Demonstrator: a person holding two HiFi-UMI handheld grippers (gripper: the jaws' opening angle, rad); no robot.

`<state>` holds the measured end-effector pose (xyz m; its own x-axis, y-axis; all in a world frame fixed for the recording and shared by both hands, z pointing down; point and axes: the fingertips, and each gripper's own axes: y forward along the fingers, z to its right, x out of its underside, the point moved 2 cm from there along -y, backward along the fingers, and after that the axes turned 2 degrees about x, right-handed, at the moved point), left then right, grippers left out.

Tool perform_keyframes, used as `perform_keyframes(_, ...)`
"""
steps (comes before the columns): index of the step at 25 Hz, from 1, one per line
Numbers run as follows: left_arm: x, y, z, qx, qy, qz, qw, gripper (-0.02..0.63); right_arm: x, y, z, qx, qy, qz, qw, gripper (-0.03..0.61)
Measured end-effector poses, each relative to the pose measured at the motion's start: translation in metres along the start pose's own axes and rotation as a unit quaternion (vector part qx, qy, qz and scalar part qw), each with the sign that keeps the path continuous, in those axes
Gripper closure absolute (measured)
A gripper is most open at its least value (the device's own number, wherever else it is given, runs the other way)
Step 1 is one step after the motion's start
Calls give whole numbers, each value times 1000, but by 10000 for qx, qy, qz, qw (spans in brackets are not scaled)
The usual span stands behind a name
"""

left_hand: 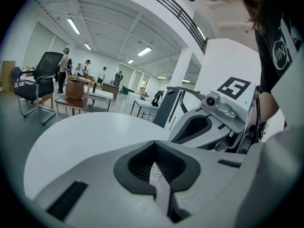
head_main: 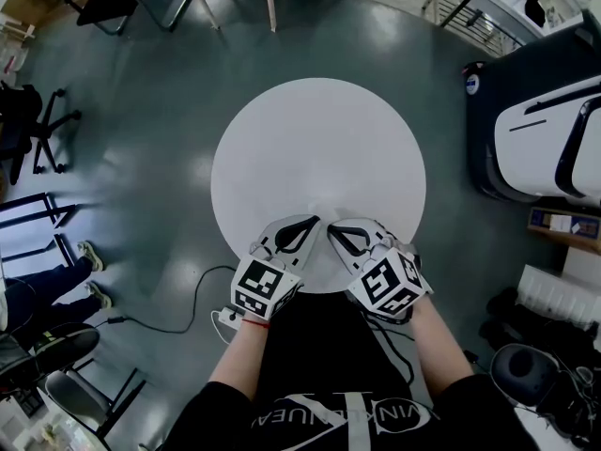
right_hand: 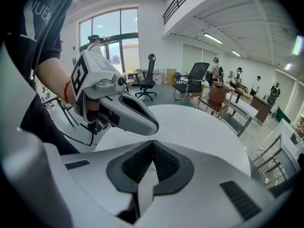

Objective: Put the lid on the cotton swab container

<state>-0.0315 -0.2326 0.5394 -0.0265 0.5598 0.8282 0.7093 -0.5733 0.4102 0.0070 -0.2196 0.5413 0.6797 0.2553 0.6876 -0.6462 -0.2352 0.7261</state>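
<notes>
Left gripper [head_main: 309,221], right gripper [head_main: 335,226], both closed, over white table [head_main: 319,144].

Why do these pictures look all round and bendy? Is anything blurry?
Left gripper view: the wide lens curves the ceiling lights and blackens the corners. Right gripper view: same bending, with bright windows. Head view: sharp, floor shiny with glare around the white table.

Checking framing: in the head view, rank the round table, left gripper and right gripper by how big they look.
1. Round table.
2. Left gripper and right gripper: too alike to rank, and both nearer the camera.
</notes>
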Motion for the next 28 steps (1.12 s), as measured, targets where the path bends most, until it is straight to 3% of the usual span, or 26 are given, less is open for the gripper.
perform_keyframes(4,2,0,-4,166,-488,230,9984,607,1,0,2,78,83,94,9999,575)
perform_keyframes(7,4,-2,-6,242,-820,412,9955,607,2,1,4,12,562,268,9981,575)
perform_keyframes(9,4,-5,-5,235,-815,466,9953,607,-1,2,4,-82,904,465,9948,575)
perform_keyframes(15,-1,-16,5,233,-762,532,9954,607,-14,-10,-1,196,990,968,9902,575)
perform_keyframes(28,-10,-39,30,115,-624,688,9956,607,-22,-41,-20,359,1058,1151,9871,575)
